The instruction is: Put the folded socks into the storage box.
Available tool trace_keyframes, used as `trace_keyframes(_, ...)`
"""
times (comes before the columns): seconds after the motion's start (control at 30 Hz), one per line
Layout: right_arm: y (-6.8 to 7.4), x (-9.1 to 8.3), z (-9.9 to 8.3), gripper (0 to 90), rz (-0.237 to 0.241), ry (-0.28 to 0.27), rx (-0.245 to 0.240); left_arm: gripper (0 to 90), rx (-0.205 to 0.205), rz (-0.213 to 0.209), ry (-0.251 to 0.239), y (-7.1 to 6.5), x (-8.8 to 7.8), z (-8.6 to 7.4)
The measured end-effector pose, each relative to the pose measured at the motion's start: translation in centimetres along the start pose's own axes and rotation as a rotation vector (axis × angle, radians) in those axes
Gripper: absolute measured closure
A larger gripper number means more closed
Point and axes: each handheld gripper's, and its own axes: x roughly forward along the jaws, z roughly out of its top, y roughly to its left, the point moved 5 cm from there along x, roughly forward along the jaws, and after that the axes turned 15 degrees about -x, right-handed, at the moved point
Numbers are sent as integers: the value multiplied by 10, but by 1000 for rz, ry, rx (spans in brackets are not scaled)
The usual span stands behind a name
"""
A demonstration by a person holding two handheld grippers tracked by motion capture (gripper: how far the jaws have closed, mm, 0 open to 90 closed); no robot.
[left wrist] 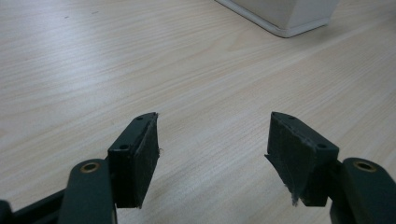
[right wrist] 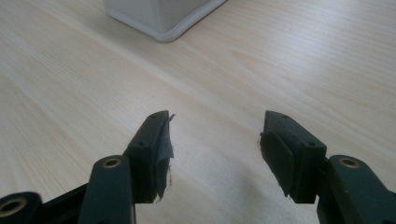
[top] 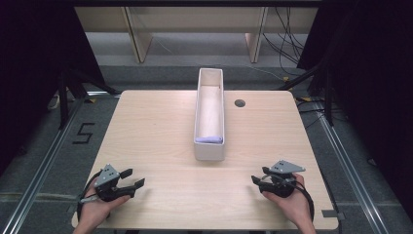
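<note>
On the near edge of the table, the left gripper (top: 132,178) and the right gripper (top: 258,182) rest with jaws apart and empty, while the long white box (top: 210,150) lies midway between them, farther back, its length running away from both hands.

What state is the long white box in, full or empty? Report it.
Not empty: the long white box stands upright, open-topped, with a pale folded cloth lying inside at its near end.

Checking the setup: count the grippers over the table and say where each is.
2. The left gripper is at the table's near left corner, the right gripper at its near right; both jaws open, empty.
</note>
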Motion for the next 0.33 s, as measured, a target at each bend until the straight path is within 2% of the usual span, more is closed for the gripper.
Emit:
trace_keyframes(0.03,4,-1,-2,426,-3,-4,26,334,-4,6,1,0,-1,-1)
trace_keyframes(0.1,3,0,-4,424,-6,-26,-9,334,-3,2,-7,-1,-2,-3)
trace_keyframes(0.17,7,-2,-7,421,-13,-21,25,333,-8,9,-17,-2,-3,-3)
trace_keyframes(0.27,4,-2,-11,415,-31,-37,-9,333,-5,8,-32,-2,-6,-5)
trace_keyframes(0.3,7,-3,-12,415,-26,-34,32,332,-3,12,-37,-2,-7,-6)
trace_keyframes(0.33,5,-2,-12,414,-12,-39,11,332,-7,5,-45,-2,-7,-6)
